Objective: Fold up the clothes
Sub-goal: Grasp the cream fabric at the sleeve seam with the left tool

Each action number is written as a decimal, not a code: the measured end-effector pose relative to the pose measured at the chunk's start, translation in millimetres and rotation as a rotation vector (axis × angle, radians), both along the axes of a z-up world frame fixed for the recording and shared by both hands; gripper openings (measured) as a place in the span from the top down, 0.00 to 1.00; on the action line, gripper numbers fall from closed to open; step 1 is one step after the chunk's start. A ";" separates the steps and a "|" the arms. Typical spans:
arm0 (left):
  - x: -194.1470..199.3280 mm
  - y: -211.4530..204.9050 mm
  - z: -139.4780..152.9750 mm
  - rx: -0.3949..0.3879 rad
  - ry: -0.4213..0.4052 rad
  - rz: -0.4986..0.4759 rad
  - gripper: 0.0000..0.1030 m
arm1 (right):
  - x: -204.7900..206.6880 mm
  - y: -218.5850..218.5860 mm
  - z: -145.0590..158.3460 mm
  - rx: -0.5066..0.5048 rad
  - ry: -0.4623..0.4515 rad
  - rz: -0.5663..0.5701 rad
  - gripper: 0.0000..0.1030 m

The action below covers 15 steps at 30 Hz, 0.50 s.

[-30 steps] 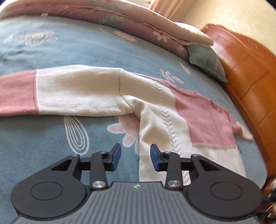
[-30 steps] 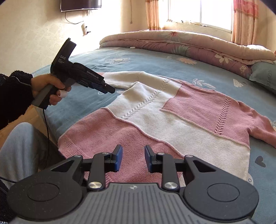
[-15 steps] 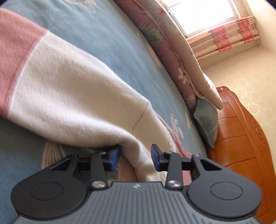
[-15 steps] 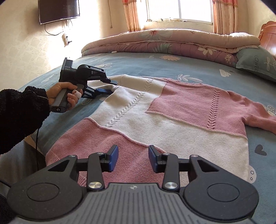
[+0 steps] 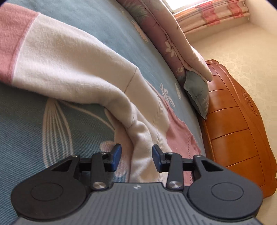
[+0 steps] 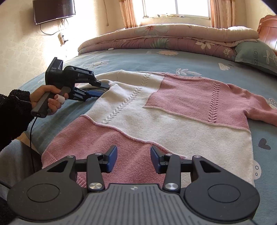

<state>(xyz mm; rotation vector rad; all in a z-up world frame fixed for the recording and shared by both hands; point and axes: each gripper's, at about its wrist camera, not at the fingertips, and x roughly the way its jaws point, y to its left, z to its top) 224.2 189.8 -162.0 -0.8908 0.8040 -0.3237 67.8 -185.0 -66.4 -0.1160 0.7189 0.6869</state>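
Cream knit of the sweater point(image 5: 142, 155) is seen between the opening jaws of the left gripper point(image 5: 136, 158), its bunched armpit ridge running toward 11 o'clock; the pads probably do not press it. In the right view, the right gripper point(image 6: 133, 160) is opening, empty, above the hem, the sweater spread toward 12 o'clock on the bed point(image 6: 138, 60).

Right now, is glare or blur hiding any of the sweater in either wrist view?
Left wrist view: sweater sharp, evenly lit, bent by fisheye. Right wrist view: window blown out white, yet the sweater stays clear and unblurred.
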 end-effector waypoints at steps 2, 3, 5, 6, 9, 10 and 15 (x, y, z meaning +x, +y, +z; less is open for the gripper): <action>4.6 -5.3 -0.4 0.010 -0.012 -0.004 0.62 | -2.6 1.9 0.9 0.002 -0.006 0.004 0.54; 7.7 -9.1 0.7 0.029 -0.020 -0.010 0.62 | -4.3 2.3 1.5 0.004 -0.009 0.004 0.53; 13.6 -18.6 5.2 0.091 -0.036 -0.021 0.64 | -7.3 2.7 2.4 0.009 -0.013 0.004 0.53; 15.6 -23.7 8.3 0.123 -0.035 -0.020 0.67 | -8.4 2.2 2.2 0.010 -0.012 0.001 0.52; 18.4 -35.3 16.4 0.215 -0.013 -0.006 0.90 | -11.5 0.4 0.6 0.007 -0.006 -0.007 0.52; 17.9 -32.6 18.4 0.217 0.001 0.009 0.91 | -12.6 -0.3 0.6 0.003 -0.007 -0.009 0.52; 11.5 2.3 46.2 0.279 -0.016 0.073 0.93 | -15.9 -12.5 3.8 -0.003 -0.020 -0.028 0.48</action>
